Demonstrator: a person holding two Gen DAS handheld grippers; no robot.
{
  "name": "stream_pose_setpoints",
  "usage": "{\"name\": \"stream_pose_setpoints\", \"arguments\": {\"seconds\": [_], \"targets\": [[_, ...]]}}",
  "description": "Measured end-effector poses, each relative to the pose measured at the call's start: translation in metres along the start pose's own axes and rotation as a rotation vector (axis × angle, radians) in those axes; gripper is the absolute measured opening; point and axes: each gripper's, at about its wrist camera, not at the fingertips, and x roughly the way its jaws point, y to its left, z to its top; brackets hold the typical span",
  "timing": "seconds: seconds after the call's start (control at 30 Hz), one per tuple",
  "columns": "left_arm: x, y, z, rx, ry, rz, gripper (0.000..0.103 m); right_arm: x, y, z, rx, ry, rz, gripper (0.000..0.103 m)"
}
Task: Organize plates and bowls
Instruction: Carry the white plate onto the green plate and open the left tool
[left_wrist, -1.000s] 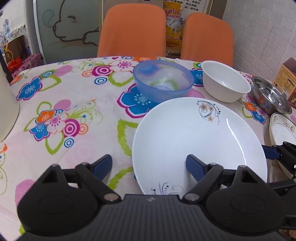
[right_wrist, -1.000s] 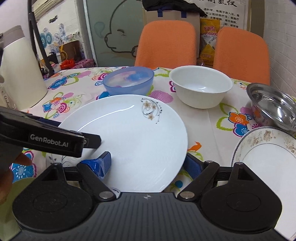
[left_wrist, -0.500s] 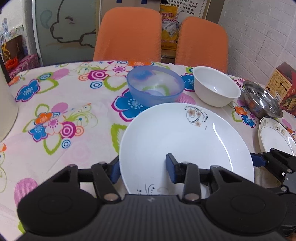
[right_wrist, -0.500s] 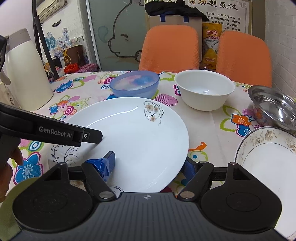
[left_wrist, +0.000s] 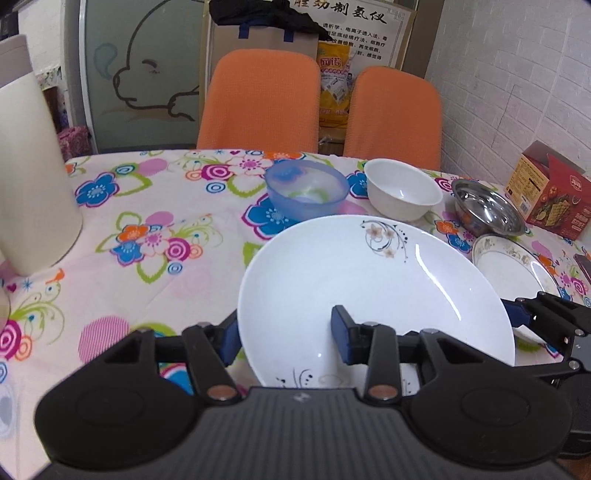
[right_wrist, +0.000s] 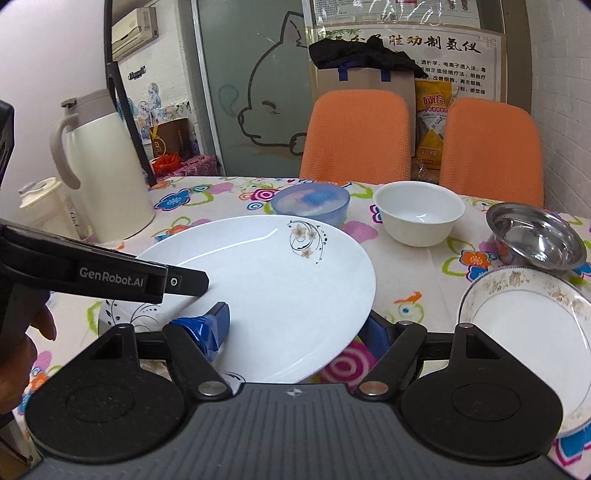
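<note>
**A:** Start with the left wrist view. What is the left gripper (left_wrist: 286, 341) doing?

**B:** It is pinching the near-left rim of the large white plate (left_wrist: 373, 284), one blue pad under the edge and one on the upper face. The plate looks tilted and lifted off the flowered counter (left_wrist: 147, 258), though I can't tell whether its far edge is clear. The tip of the right gripper (left_wrist: 517, 314) shows at the plate's right rim.

**B:** Beyond it stand the blue bowl (left_wrist: 306, 192), the white bowl (left_wrist: 402, 192) and the steel bowl (left_wrist: 487, 212) in a row, with the small patterned plate (left_wrist: 513, 258) just right of the big one.

**A:** And the right wrist view?

**B:** The right gripper (right_wrist: 299, 330) straddles the plate's (right_wrist: 269, 284) near-right rim, one pad above and one below. The pads look close to the rim, but whether they are truly clamped on it I cannot tell. The left gripper's arm reaches in over the plate's left side. The patterned plate (right_wrist: 528, 332) lies on the counter (right_wrist: 424, 273) to the right, apart from the big plate.

**A:** So which step is this?

**B:** I'd judge it the carrying of the big plate, held from both sides. Next it likely needs setting down level, perhaps as the base for the smaller plate, with both sides lowered together so it doesn't slip.
</note>
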Motion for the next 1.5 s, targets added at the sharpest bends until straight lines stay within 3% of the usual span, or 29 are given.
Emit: {"name": "stream_pose_setpoints", "arguments": {"seconds": [0.27,0.53,0.7,0.83,0.97,1.13,1.5], "targets": [[-0.046,-0.005,-0.064,0.015,0.011,0.024,0.038,-0.038,0.032,-0.044,0.004,0.036,0.007,0.062],[-0.051,0.004,-0.096,-0.025,0.035,0.0,0.038,-0.043,0.043,-0.064,0.005,0.055,0.008,0.062],[-0.047,0.008,-0.104,-0.041,0.052,-0.019,0.038,-0.044,0.043,-0.066,-0.004,0.059,0.009,0.065],[-0.05,0.005,-0.104,-0.017,0.018,-0.003,0.039,-0.042,0.043,-0.067,-0.009,0.07,0.005,0.065],[-0.058,0.006,-0.098,-0.015,-0.022,0.003,0.056,-0.039,0.038,-0.066,0.008,0.085,-0.005,0.064],[-0.061,0.008,-0.093,-0.019,-0.037,0.022,0.058,-0.052,0.028,-0.056,0.034,0.014,-0.026,0.065],[-0.069,-0.002,-0.093,-0.001,-0.064,0.017,0.067,-0.057,0.029,-0.052,0.015,0.003,-0.036,0.065]]}}
